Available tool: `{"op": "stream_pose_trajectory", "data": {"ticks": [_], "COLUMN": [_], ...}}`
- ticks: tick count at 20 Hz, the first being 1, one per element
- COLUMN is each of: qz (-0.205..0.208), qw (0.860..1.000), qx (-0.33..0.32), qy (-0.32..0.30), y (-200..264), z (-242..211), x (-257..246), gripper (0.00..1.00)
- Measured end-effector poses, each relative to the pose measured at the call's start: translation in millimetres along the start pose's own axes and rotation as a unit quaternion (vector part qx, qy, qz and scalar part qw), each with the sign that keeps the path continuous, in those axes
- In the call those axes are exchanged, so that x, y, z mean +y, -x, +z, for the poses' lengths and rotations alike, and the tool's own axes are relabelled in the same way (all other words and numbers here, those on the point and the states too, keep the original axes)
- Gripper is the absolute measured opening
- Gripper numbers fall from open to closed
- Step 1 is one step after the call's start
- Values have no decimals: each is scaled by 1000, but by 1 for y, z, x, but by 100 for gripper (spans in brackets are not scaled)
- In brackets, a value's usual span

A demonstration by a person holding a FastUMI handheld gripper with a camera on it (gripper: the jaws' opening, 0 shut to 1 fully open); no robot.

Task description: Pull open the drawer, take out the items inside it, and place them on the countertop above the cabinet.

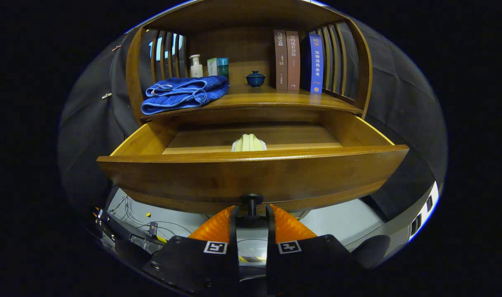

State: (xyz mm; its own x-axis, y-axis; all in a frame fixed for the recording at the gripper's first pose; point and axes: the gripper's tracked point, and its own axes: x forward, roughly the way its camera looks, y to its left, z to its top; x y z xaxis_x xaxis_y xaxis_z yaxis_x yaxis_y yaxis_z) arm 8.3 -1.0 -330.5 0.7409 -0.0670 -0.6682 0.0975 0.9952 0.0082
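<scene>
With our gripper point(251, 212) clenched on the small dark round knob point(251, 201) of the open brown wooden drawer point(251, 175), we judge the pale folded item point(249, 143) inside it soft and light, best pinched at its raised middle.

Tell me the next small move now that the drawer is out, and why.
Probably open the fingers to let go of the knob, then lift toward the pale folded item. The drawer already stands pulled well out, that item lies just behind its front panel, and the fingers sit closed on the knob.
</scene>
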Motion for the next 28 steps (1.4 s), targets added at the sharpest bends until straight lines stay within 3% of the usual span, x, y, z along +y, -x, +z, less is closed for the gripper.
{"op": "stream_pose_trajectory", "data": {"ticks": [10,14,19,25,28], "qz": [0,-4,7,21,34], "qw": [1000,1000,999,997,995], "qx": [6,8,1,-73,-88], "qy": [-1,8,-39,-35,-19], "y": [11,17,47,88,70], "z": [-16,-16,-7,79,125], "x": [3,2,-1,2,10], "gripper": [31,47,94,92,92]}}
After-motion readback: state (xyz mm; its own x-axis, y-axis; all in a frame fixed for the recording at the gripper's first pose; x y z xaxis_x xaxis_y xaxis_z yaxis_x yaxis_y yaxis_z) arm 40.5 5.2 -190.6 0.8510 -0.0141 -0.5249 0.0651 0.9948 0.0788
